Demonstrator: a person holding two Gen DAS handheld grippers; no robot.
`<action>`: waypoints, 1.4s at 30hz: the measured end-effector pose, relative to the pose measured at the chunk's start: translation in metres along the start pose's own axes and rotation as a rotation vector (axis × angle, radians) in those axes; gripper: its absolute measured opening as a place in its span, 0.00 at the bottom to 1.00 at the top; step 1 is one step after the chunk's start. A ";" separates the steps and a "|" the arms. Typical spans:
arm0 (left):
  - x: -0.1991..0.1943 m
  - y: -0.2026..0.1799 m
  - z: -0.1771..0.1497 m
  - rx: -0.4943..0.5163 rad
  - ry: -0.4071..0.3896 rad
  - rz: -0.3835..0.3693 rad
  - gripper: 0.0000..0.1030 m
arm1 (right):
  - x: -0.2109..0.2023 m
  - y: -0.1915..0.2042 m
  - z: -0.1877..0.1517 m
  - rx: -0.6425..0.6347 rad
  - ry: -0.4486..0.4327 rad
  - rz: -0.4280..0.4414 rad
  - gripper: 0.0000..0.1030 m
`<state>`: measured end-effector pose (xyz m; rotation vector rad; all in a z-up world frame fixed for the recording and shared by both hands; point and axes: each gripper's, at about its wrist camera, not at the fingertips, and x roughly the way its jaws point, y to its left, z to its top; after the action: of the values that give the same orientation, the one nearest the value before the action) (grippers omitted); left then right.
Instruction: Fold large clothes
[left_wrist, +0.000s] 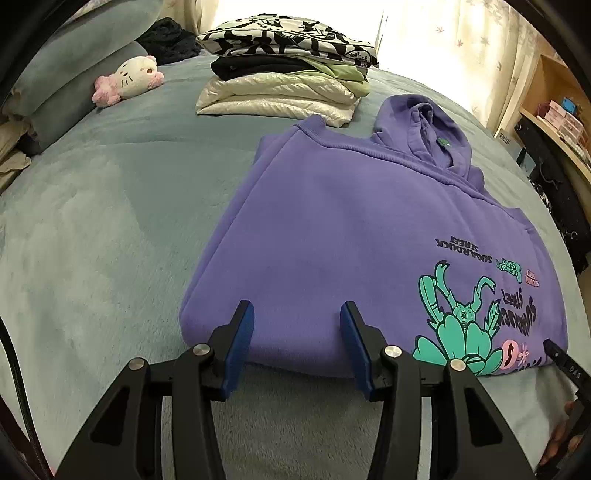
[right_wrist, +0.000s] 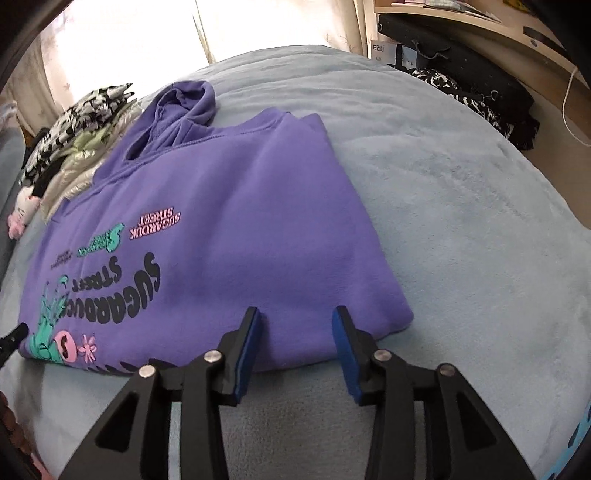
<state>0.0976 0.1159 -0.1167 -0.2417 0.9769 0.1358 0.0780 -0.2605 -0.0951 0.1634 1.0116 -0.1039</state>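
A purple hoodie (left_wrist: 351, 229) with a teal and pink print lies folded on the grey-blue bed (left_wrist: 110, 240), its hood (left_wrist: 432, 129) at the far end. My left gripper (left_wrist: 296, 314) stands open over the hoodie's near left edge, blue pads apart and fabric lying flat between them, not pinched. In the right wrist view the same hoodie (right_wrist: 229, 221) fills the middle. My right gripper (right_wrist: 296, 317) is open at the near right edge, with the cloth loose between its fingers. A tip of the other gripper (right_wrist: 14, 334) shows at the left.
A stack of folded clothes (left_wrist: 288, 74) sits at the far end of the bed beside a white and pink plush toy (left_wrist: 129, 79) and grey pillows (left_wrist: 74, 74). A wooden shelf (left_wrist: 554, 110) and black items (right_wrist: 472, 92) stand along the right side. A hand (left_wrist: 561, 435) shows at bottom right.
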 end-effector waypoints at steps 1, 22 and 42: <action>0.000 0.000 0.000 -0.001 0.001 0.000 0.46 | 0.001 0.002 0.000 -0.012 0.002 -0.012 0.41; -0.011 -0.012 0.009 0.016 0.030 0.001 0.52 | 0.004 0.007 0.005 0.000 0.047 -0.017 0.49; 0.022 -0.055 0.139 0.188 -0.056 0.020 0.57 | 0.004 0.033 0.075 0.024 0.102 0.091 0.50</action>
<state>0.2336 0.0993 -0.0521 -0.0559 0.9299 0.0678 0.1480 -0.2419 -0.0571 0.2389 1.1035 -0.0248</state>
